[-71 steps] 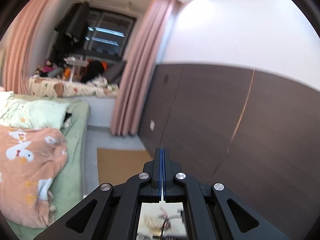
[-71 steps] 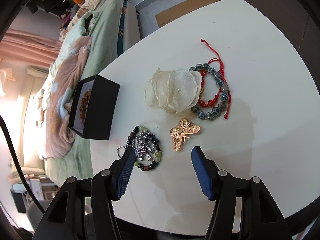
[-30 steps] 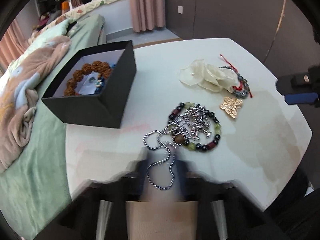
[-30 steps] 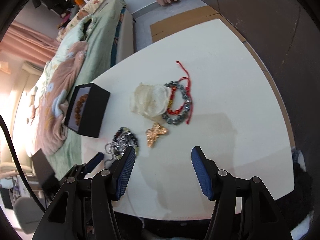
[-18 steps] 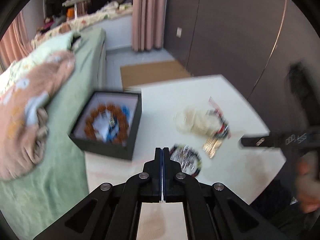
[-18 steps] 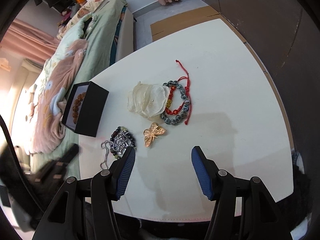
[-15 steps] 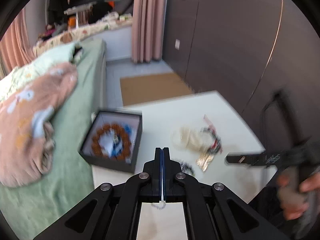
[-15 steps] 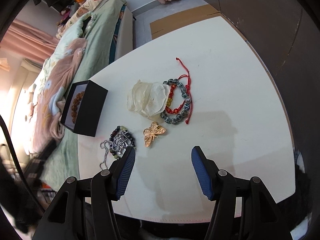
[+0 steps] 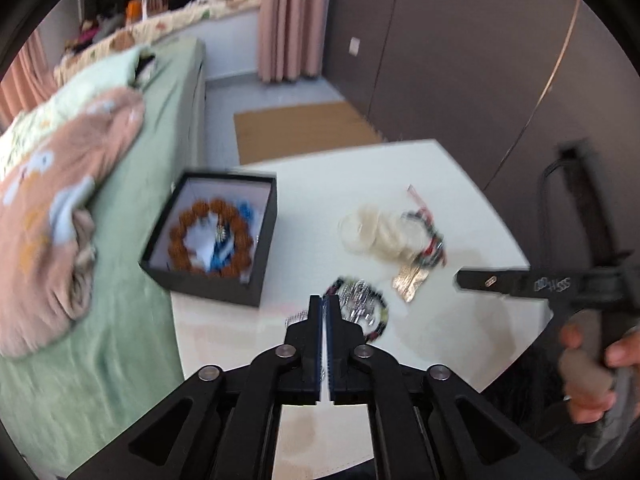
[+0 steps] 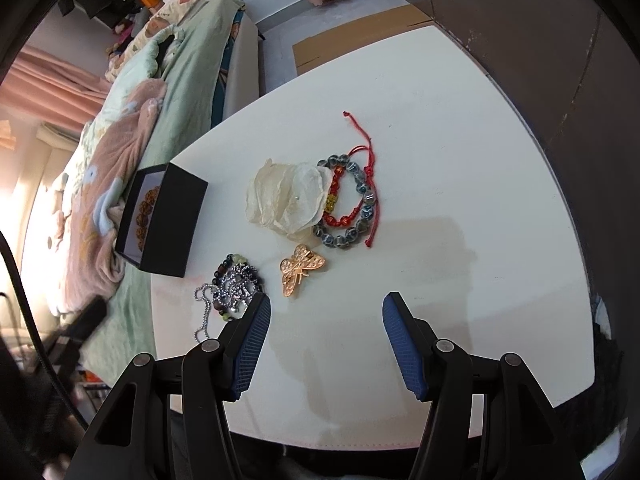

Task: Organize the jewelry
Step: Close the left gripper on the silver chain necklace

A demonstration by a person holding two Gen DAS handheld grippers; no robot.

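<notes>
White and rounded, the worktop (image 10: 460,184) stands against a bed (image 10: 188,64) with green sheets, and the black box (image 10: 168,220) at its bed-side edge serves as the landmark for everything else. That box sits open-topped, already holding a ring of brown beads (image 9: 212,236) and something blue, which suggests it is the collecting place for the loose pieces.

Just beside the box, toward the camera side, lies a silver chain tangled with a dark beaded bracelet (image 10: 236,284). Farther from the box sits a gold butterfly brooch (image 10: 300,270), and beyond it a pale shell-like flower (image 10: 286,198) overlapping a grey bead bracelet (image 10: 352,204) with a red cord bracelet (image 10: 360,168) inside it. All of these lie outside the box, so most of the sorting seems yet to do.

The left gripper (image 9: 324,308) hangs above the chain pile; its fingers are nearly together, just parting, and nothing shows between them. They look poised to spread for a pick there.

The right gripper (image 10: 324,312) is held over bare worktop away from the box, near the brooch, its fingers spread wide and empty, probably waiting its turn. A hand (image 9: 592,364) grips its handle.
</notes>
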